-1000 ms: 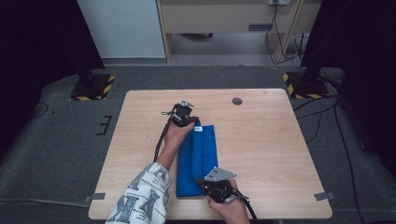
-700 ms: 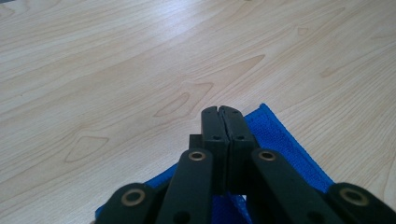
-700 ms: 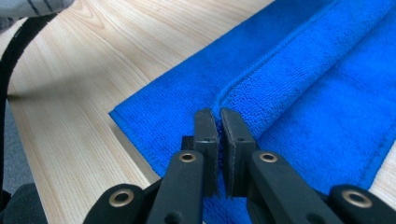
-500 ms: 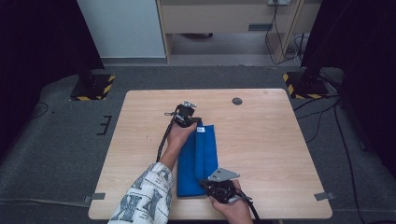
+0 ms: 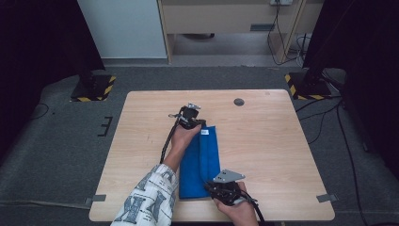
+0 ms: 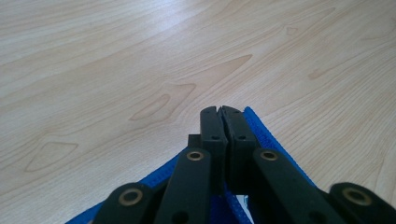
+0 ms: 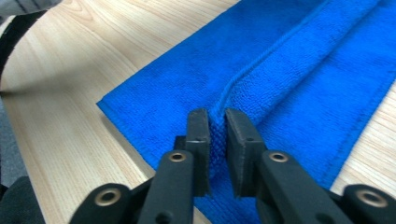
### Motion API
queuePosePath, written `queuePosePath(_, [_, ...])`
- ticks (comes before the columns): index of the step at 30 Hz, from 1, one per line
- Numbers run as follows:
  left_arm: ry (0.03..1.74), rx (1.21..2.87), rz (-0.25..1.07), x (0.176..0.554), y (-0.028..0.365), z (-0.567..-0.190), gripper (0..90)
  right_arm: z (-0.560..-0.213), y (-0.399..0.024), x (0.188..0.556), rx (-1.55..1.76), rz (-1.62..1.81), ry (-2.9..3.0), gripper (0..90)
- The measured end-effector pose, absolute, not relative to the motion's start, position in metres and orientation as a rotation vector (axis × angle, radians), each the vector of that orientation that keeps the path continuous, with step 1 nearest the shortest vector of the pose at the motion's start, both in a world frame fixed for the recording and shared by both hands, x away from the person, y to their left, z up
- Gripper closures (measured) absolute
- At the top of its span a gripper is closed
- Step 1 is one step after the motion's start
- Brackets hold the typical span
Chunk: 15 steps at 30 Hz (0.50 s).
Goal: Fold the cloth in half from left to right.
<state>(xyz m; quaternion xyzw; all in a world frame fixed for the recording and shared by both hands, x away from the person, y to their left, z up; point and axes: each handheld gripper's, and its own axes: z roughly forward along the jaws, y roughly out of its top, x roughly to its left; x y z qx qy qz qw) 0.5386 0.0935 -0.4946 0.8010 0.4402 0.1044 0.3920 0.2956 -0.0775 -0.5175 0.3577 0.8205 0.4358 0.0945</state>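
A blue towel [image 5: 202, 160] lies folded in a long strip on the wooden table [image 5: 273, 141], running from the middle to the near edge. My left gripper [image 5: 200, 123] sits at the towel's far end. In the left gripper view the left gripper [image 6: 221, 112] is shut on the towel's corner [image 6: 266, 135]. My right gripper [image 5: 210, 186] is at the near end. Its jaws have just been opening. In the right gripper view the right gripper [image 7: 217, 119] stands slightly apart, with a raised fold of the towel [image 7: 289, 60] loose between the jaws.
A dark round grommet [image 5: 239, 101] sits in the tabletop at the far right. The left gripper's cable [image 5: 167, 139] trails along a patterned sleeve [image 5: 150, 197]. Bare wood lies left and right of the towel. Striped stand bases [image 5: 91, 89] rest on the floor beyond.
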Motion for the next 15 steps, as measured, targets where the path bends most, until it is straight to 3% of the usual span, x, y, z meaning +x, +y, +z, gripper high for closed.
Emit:
queuePosePath(1, [1.118, 2.034, 0.265, 0.539, 0.093, -0.495, 86.0, -0.518, -0.078, 0.296, 1.061, 1.292, 2.433, 76.0])
queuePosePath(4, [1.114, 2.02, 0.256, 0.538, 0.092, -0.495, 84.0, -0.518, -0.079, 0.295, 1.08, 1.293, 2.44, 64.2])
queuePosePath(10, [1.096, 1.974, 0.259, 0.537, 0.089, -0.493, 62.5, -0.516, -0.085, 0.296, 1.109, 1.254, 2.419, 43.7])
queuePosePath(15, [1.081, 1.953, 0.278, 0.536, 0.089, -0.49, 51.3, -0.518, -0.091, 0.301, 1.135, 1.222, 2.41, 34.5])
